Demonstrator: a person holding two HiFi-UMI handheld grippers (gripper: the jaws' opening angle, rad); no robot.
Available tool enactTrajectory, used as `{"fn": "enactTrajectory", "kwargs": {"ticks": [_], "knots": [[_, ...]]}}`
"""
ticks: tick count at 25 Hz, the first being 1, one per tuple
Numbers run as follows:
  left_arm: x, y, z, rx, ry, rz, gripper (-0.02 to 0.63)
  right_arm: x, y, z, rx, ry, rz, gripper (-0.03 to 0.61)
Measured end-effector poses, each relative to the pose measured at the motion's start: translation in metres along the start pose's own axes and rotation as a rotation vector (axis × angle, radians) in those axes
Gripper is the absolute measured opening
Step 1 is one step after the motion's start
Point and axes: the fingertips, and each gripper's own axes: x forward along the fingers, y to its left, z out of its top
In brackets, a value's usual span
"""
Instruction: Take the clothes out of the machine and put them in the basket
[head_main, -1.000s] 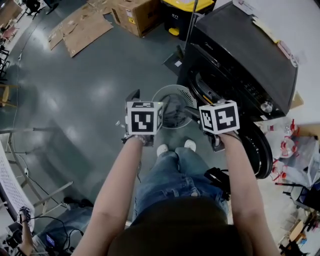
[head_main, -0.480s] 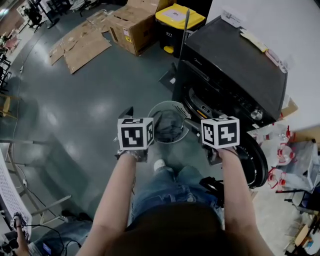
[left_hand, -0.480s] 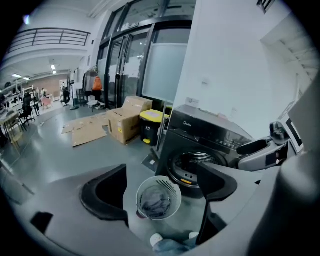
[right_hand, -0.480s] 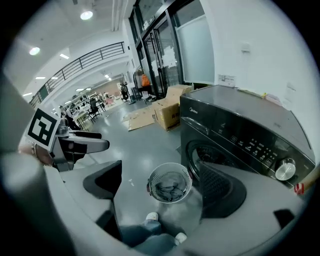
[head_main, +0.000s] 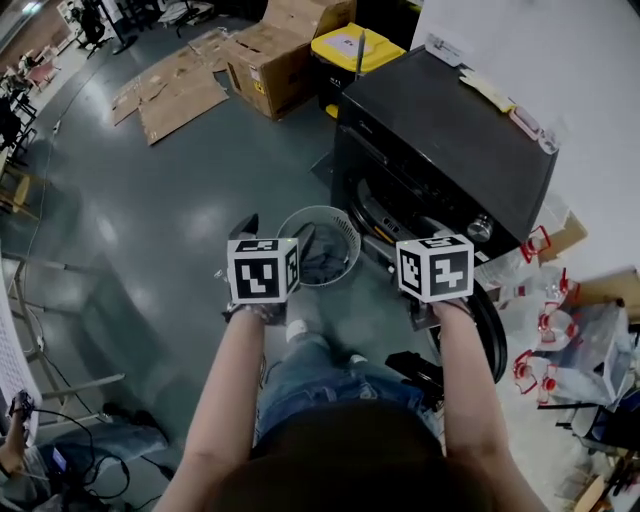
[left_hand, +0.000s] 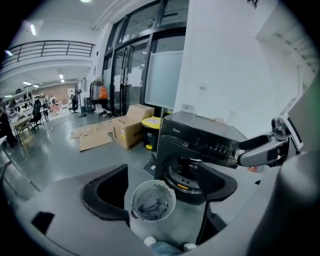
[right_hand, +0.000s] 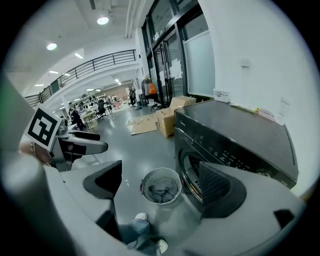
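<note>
Both forearms reach forward side by side, left gripper (left_hand: 161, 192) and right gripper (right_hand: 161, 187) tilted downward, fingers (left_hand: 106, 197) apart and empty, flanking the basket (head_main: 300, 215) of clothes (head_main: 322, 265) before the machine (head_main: 440, 140).

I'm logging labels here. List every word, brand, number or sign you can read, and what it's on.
Nothing reads clearly.
Brand mark on the machine front: too small.
Stickers on its top: too small.
Yellow label on the box: blurred.
Label on the bin lid: blurred.
</note>
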Motion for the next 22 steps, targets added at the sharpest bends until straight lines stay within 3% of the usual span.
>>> {"fn": "enactTrajectory", "kwargs": {"ticks": [5,10,22], "knots": [[-0.020,-0.036,-0.001,0.017,-0.021,0.034,0.425,-0.035,-0.013,-0.011,0.004,-0.035,0.037,0.477],[-0.044,-0.063,0.010,0.050,-0.106,0.055,0.425,-0.070,-0.022,-0.013,-0.026,-0.116,0.049,0.476],[-0.112,-0.106,0.078,0.185,-0.437,0.064,0.410,-0.175,-0.032,0.057,-0.131,-0.510,0.008,0.444]]}}
